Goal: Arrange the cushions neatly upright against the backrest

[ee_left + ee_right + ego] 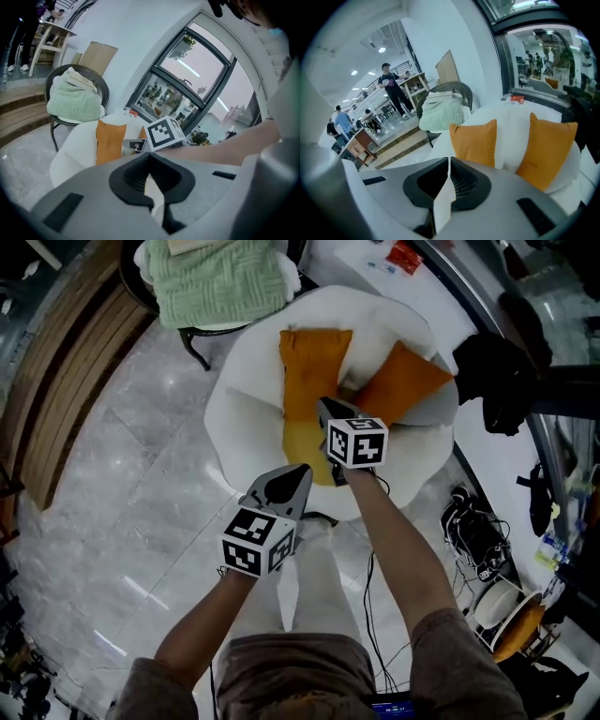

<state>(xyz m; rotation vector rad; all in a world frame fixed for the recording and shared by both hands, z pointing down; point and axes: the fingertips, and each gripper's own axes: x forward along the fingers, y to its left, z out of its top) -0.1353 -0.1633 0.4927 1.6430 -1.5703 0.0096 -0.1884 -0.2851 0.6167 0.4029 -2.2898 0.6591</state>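
Right gripper view shows the left cushion (474, 140) and the right cushion (546, 145) standing against the backrest of the white armchair (511, 124). The right gripper (449, 161) is pressed together on nothing, and the left gripper (149, 157) is likewise closed and empty. The right cushion appears to lean outward, though the wide lens may exaggerate this, so nudge its top corner square with closed jaws rather than re-grip.
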